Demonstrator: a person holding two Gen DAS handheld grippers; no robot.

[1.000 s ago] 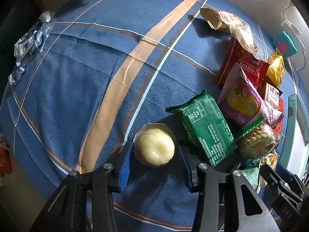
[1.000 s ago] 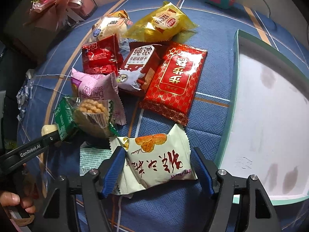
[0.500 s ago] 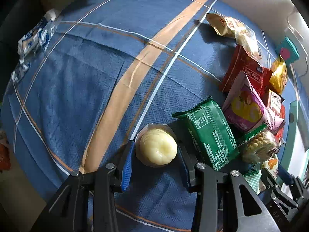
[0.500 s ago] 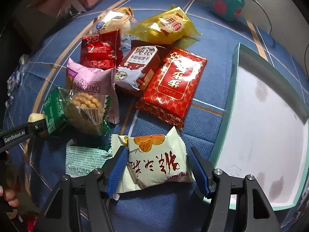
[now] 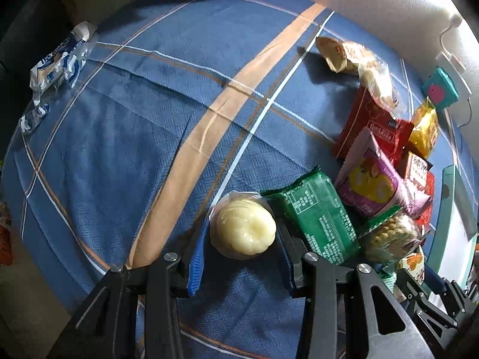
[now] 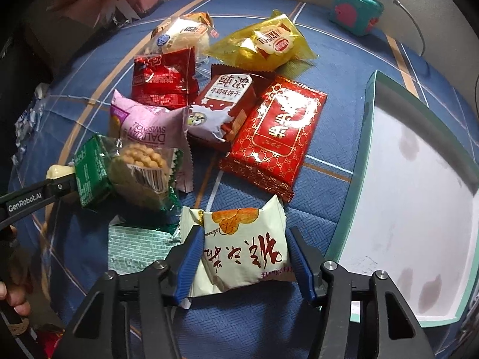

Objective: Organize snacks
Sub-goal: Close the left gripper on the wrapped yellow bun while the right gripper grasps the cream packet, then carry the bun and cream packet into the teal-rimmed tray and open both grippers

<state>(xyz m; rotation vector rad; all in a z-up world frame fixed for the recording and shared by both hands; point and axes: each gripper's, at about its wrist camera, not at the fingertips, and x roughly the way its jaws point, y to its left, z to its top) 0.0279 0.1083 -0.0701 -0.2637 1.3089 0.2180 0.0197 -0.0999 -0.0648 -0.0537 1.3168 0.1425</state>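
Observation:
A round pale yellow pastry [image 5: 242, 230] in a clear wrapper sits between the blue pads of my left gripper [image 5: 242, 240], which is shut on it just above the blue cloth. A green packet [image 5: 317, 218] lies right beside it. In the right wrist view, a cream packet [image 6: 242, 248] with red lettering lies between the pads of my right gripper [image 6: 245, 234]. Those jaws are closing, and both pads touch the packet's sides and pinch it. To the right of it is a white tray with a teal rim [image 6: 368, 149].
A snack pile fills the cloth's middle: a red-and-gold packet [image 6: 275, 131], a brown biscuit packet [image 6: 221, 104], a yellow packet [image 6: 266, 45], a pink roll packet [image 6: 146, 125]. A teal box [image 6: 356, 9] stands at the back. A hand [image 6: 12, 296] shows at lower left.
The left jaws closed onto the pastry and the gripper rose a little. The right jaws narrowed from wide of the cream packet to pinching its sides.

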